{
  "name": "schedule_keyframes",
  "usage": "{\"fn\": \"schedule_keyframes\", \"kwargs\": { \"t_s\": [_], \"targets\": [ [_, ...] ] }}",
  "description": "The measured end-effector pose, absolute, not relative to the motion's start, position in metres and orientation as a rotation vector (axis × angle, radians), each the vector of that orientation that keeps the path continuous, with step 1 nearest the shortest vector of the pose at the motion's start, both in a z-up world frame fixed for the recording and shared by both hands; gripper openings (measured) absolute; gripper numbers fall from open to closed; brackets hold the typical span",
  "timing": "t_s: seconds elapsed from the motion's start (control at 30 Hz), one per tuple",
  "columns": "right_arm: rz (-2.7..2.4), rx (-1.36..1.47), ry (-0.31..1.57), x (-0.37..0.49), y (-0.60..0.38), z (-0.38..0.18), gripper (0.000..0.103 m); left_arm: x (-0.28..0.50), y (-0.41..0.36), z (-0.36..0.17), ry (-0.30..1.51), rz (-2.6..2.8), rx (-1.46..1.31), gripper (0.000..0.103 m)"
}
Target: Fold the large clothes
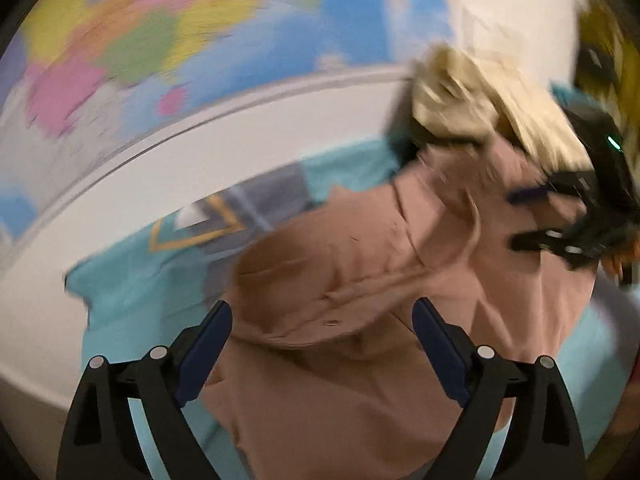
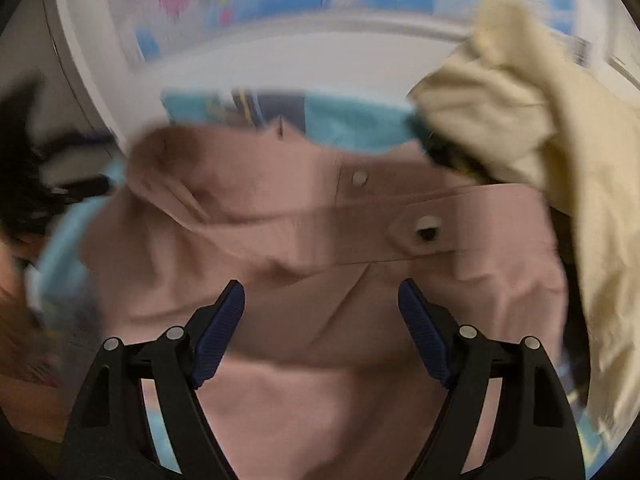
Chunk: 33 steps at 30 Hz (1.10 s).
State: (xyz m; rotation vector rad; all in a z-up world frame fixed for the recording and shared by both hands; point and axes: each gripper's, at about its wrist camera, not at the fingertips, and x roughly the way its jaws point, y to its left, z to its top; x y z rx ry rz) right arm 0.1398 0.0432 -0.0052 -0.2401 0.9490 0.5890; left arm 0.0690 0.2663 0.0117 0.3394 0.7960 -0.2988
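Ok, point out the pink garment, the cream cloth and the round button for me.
pink garment (image 2: 304, 400): right wrist view, on its flat front panel.
cream cloth (image 2: 496, 120): right wrist view, on the bunched upper part.
round button (image 2: 359, 178): right wrist view, on the button's face, on the pink strip.

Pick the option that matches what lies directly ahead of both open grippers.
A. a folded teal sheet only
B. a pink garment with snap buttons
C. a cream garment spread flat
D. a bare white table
B: the pink garment with a snap button on its strap fills the space ahead of the right gripper, and it also lies ahead of the left gripper; the cream garment is bunched off to the side.
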Motion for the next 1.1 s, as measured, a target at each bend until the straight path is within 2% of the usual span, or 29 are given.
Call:
{"fn": "schedule_keyframes", "kwargs": {
  "t_s": [0.03,0.07,0.1,0.13,0.17,0.2,0.43,0.53,0.6,0.63,0.67,0.77,0.83,0.87,0.9,0.93,1.0,1.07,1.1],
  "targets": [
    [0.562,-0.269,0.955,0.143,0.047,-0.012,0.053,0.073,0.258,0.005,0.810,-0.291,0.381,0.088],
    [0.542,-0.286,0.964,0.148,0.051,-0.018,0.046,0.080,0.250,-0.006,0.832,-0.280,0.425,0.081],
    [0.550,-0.268,0.966,0.149,0.048,-0.020,0.038,0.087,0.246,-0.014,0.849,-0.263,0.453,0.062],
    [0.548,-0.252,0.960,0.151,0.045,-0.018,0.021,0.098,0.244,-0.024,0.876,-0.231,0.466,0.050],
    [0.547,-0.239,0.954,0.152,0.042,-0.016,0.010,0.105,0.245,-0.029,0.904,-0.212,0.462,0.031],
    [0.565,-0.197,0.943,0.153,0.037,-0.009,0.004,0.115,0.249,-0.033,0.939,-0.190,0.439,0.018],
    [0.533,-0.063,0.776,0.161,0.017,0.041,0.002,0.148,0.265,0.007,0.848,-0.155,0.269,0.015],
    [0.501,-0.049,0.805,0.183,0.022,0.035,0.002,0.176,0.268,0.006,0.911,-0.119,0.221,0.022],
    [0.473,-0.092,0.870,0.200,0.034,0.014,0.002,0.190,0.267,-0.006,0.949,-0.068,0.247,0.036],
    [0.472,-0.092,0.898,0.204,0.036,0.006,0.002,0.193,0.267,-0.011,0.957,-0.035,0.264,0.040],
    [0.463,-0.084,0.923,0.209,0.038,-0.002,0.002,0.193,0.270,-0.014,0.966,-0.022,0.266,0.052],
    [0.478,-0.054,0.967,0.214,0.036,-0.012,0.002,0.175,0.293,-0.001,0.924,-0.063,0.177,0.058],
    [0.491,-0.032,0.968,0.213,0.034,-0.010,0.007,0.151,0.314,0.012,0.871,-0.111,0.108,0.061],
    [0.501,-0.021,0.953,0.206,0.028,-0.004,0.010,0.142,0.322,0.016,0.852,-0.121,0.091,0.068],
    [0.508,-0.020,0.927,0.198,0.022,0.003,0.022,0.129,0.330,0.020,0.831,-0.106,0.086,0.081],
    [0.513,-0.009,0.901,0.193,0.016,0.009,0.040,0.116,0.338,0.023,0.807,-0.087,0.091,0.085],
    [0.534,0.021,0.818,0.165,-0.008,0.030,0.054,0.094,0.353,0.022,0.787,-0.096,0.079,0.085],
    [0.521,0.016,0.768,0.136,-0.035,0.041,0.057,0.074,0.364,0.016,0.803,-0.135,0.035,0.088],
    [0.519,0.026,0.761,0.127,-0.043,0.042,0.067,0.065,0.367,0.008,0.826,-0.172,0.013,0.090]
  ]
}}
